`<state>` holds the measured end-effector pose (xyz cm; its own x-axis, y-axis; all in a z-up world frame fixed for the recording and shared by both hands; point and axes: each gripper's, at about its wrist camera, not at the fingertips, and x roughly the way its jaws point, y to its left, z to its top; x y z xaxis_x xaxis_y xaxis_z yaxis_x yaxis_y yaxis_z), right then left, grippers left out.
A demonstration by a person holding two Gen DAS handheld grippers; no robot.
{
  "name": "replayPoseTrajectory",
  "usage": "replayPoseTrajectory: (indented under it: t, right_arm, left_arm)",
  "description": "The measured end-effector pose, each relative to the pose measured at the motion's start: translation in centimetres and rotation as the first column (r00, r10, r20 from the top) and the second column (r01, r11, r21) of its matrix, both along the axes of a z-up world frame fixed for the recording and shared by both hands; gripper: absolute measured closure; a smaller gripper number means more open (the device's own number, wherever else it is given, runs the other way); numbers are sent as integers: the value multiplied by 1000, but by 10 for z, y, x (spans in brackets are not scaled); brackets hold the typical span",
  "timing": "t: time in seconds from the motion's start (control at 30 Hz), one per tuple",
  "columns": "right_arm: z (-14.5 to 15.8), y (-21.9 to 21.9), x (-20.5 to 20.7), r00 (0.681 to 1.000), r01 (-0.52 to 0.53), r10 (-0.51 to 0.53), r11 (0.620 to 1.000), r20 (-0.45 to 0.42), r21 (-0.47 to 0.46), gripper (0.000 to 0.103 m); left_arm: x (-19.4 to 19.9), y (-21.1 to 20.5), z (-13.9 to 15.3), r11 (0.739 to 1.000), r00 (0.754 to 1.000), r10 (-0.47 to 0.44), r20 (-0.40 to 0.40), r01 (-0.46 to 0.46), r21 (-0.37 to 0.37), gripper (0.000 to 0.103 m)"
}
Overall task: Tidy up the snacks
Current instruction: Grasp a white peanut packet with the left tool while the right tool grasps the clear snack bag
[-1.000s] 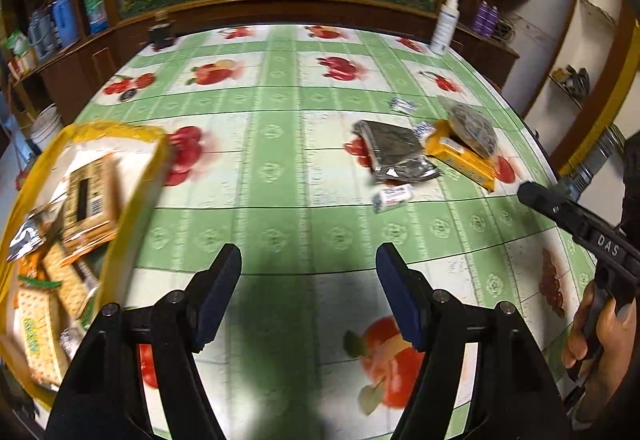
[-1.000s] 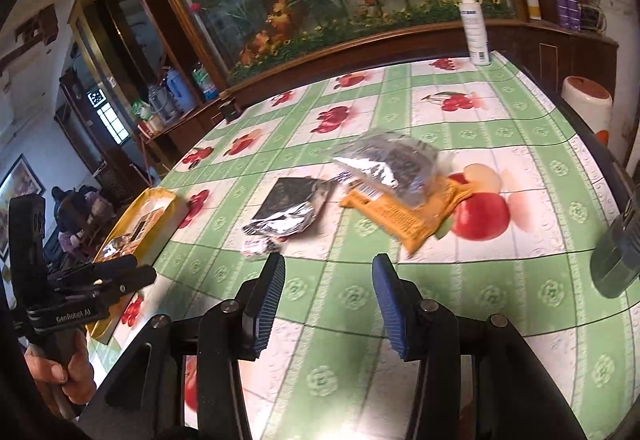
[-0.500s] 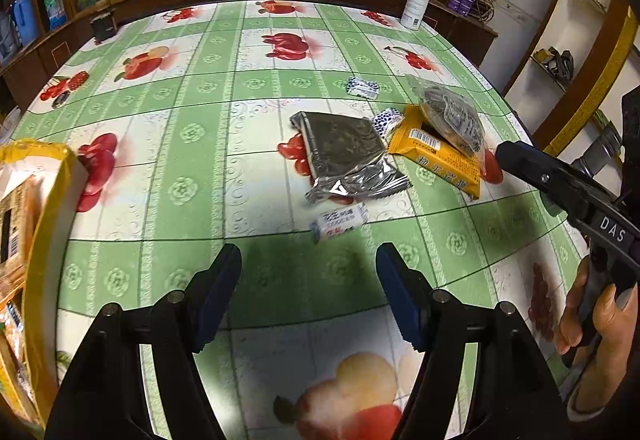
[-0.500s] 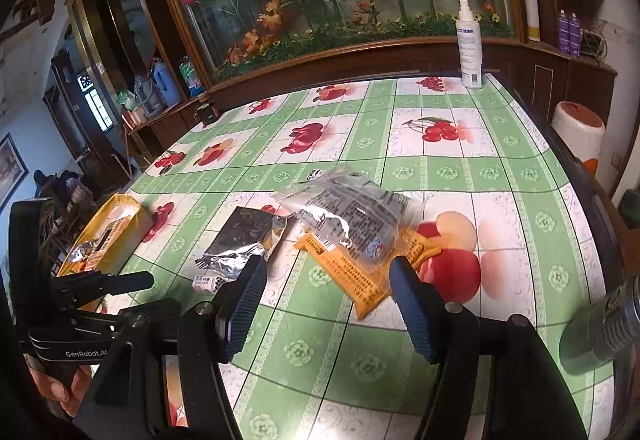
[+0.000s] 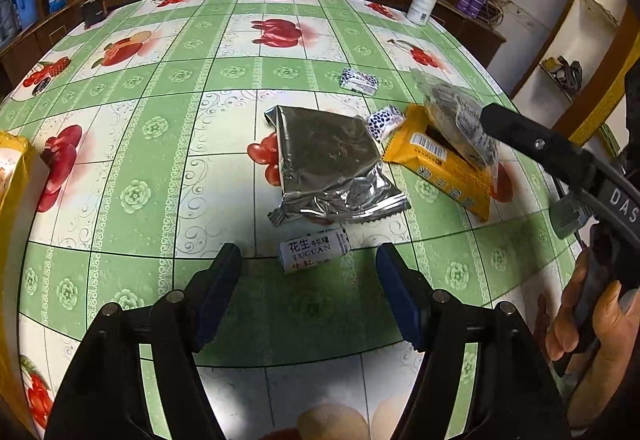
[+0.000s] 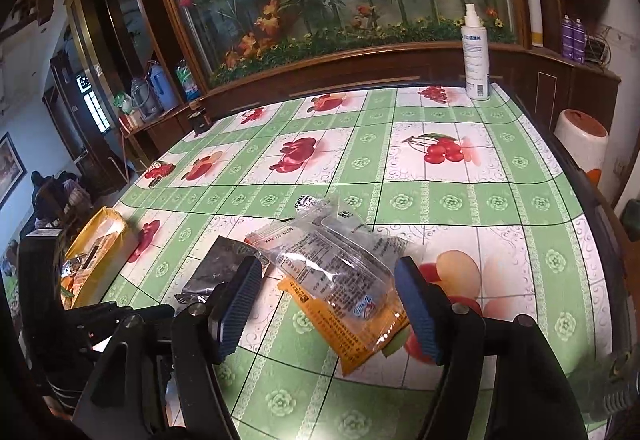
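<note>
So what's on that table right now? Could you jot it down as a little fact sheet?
surface: green fruit-print tablecloth
silver packet: lying flat, mid-table
small white candy: just ahead of the left claw, untouched
orange packet: under a clear bag
right claw: jaws opening, clear bag between them, not pinched
yellow tray: far left, already holding snacks
spray bottle: upright at the back edge

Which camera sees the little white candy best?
The left wrist view. The white candy lies whole on the tablecloth, just ahead of the open left gripper, its print readable. The right wrist view does not show it; gripper parts block that area.
</note>
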<state>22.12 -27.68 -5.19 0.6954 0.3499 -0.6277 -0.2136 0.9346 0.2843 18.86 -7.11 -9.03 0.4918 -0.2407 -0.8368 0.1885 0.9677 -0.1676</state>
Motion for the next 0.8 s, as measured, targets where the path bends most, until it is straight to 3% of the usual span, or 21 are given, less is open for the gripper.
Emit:
replayPoseTrajectory:
  t: [0.33,0.43,0.5,0.63,0.8]
  right_arm:
    - [-11,11,26,1000,-26,26,996,-2,-82,24]
    - [-14,12,27,1000,-23,23,994,1,-110,30]
    - [-14,13,26,1000,-15,16,991,7,-131,36]
    - [-14,11,26,1000,-10,12,990,14,-140,46]
    - [-13,8,25,1000,-10,13,991,19,-130,49]
  left_arm:
    - [0,-2,-4,997,994,78,80,-80,18,34]
    - [1,-2,-5,997,993,65,98,-68,28,50]
    - [1,1,-4,999,994,52,99,-53,10,70]
    - [-2,8,-4,1000,996,16,93,-14,-20,73]
    - [-14,13,-4,999,995,-14,94,18,-37,73]
